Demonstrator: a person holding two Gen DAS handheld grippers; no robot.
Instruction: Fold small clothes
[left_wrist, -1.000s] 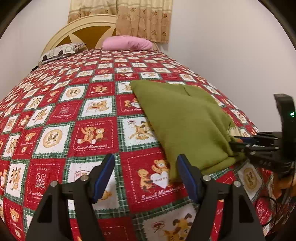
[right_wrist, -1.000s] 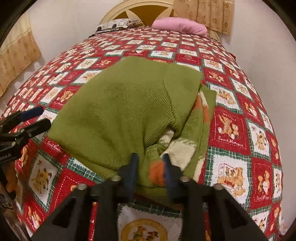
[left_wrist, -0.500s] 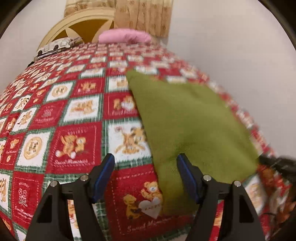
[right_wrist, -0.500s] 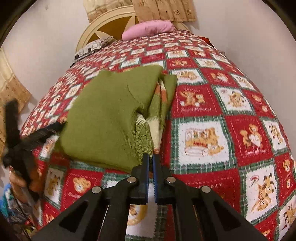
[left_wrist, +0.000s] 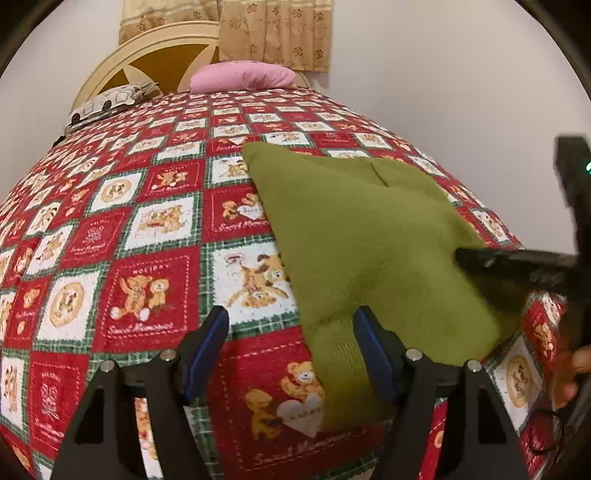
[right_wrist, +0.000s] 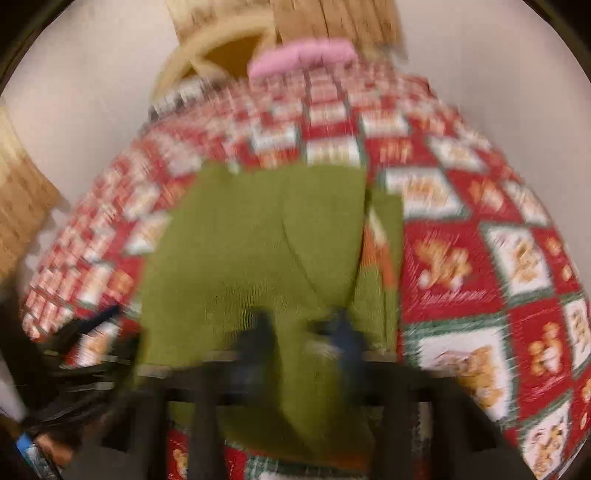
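Observation:
A folded olive-green knitted garment lies on the bed's red patchwork quilt. My left gripper is open, its jaws straddling the garment's near left corner just above the quilt. The right gripper reaches in from the right, over the garment's right edge. In the blurred right wrist view the garment fills the middle, with orange and white stripes along its right fold. My right gripper hovers over its near edge with its jaws apart.
A pink pillow and a patterned pillow lie at the cream headboard. A white wall runs close along the bed's right side. Tan curtains hang behind.
The right gripper let go of the garment, shut while pulling back, and now stands open again over the near edge. The left gripper moved forward to the garment's corner, still open.

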